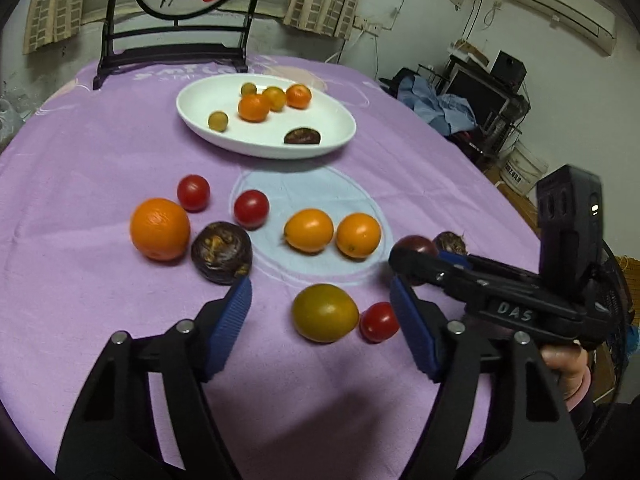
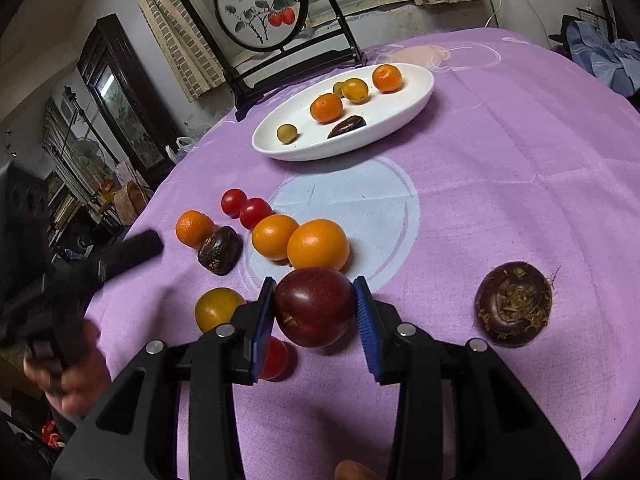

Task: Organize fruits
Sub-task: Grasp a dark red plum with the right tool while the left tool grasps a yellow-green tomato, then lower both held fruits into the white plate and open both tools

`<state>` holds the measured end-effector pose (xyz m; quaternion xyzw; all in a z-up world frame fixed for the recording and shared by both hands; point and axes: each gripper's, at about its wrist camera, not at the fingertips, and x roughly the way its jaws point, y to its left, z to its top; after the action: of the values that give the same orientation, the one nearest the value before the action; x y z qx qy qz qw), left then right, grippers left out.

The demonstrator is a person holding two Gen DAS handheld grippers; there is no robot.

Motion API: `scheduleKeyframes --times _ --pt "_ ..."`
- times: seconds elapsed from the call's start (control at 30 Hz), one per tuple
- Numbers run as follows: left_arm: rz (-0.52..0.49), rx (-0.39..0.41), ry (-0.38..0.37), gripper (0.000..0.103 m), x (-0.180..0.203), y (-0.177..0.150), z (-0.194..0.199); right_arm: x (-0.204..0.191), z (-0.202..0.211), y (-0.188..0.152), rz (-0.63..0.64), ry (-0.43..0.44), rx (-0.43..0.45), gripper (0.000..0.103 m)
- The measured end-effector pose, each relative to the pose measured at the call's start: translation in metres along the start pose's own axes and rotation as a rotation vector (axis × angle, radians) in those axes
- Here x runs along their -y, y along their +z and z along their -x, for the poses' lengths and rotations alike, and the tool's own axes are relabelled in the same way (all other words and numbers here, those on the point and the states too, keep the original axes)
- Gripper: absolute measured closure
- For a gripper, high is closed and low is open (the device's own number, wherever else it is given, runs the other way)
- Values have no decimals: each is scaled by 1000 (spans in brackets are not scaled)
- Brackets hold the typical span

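A white oval plate [image 1: 338, 136] [image 2: 416, 98] at the table's far side holds several small citrus fruits and a dark chestnut. Loose on the purple cloth lie oranges [image 1: 160, 229], cherry tomatoes [image 1: 251, 208], a dark chestnut [image 1: 221, 252] and a yellow-green fruit [image 1: 325, 313]. My right gripper [image 2: 314, 310] is shut on a dark red plum [image 2: 314, 312] [image 1: 416, 245], low over the cloth. My left gripper [image 1: 320, 304] is open and empty, above the yellow-green fruit and a cherry tomato [image 1: 378, 322].
A second dark chestnut [image 2: 514, 304] lies right of the plum. A black framed round painting [image 1: 178, 8] stands behind the plate. Clutter and an air conditioner [image 1: 560, 4] line the room at right. The table edge curves away on the right.
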<state>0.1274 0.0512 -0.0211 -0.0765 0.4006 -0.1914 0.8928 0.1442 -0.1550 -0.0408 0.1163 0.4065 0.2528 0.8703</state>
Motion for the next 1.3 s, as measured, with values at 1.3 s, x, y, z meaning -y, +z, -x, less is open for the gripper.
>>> scheduleKeyframes --times 1.3 --pt "113 96 155 60 -23 135 -52 5 14 33 9 79 85 63"
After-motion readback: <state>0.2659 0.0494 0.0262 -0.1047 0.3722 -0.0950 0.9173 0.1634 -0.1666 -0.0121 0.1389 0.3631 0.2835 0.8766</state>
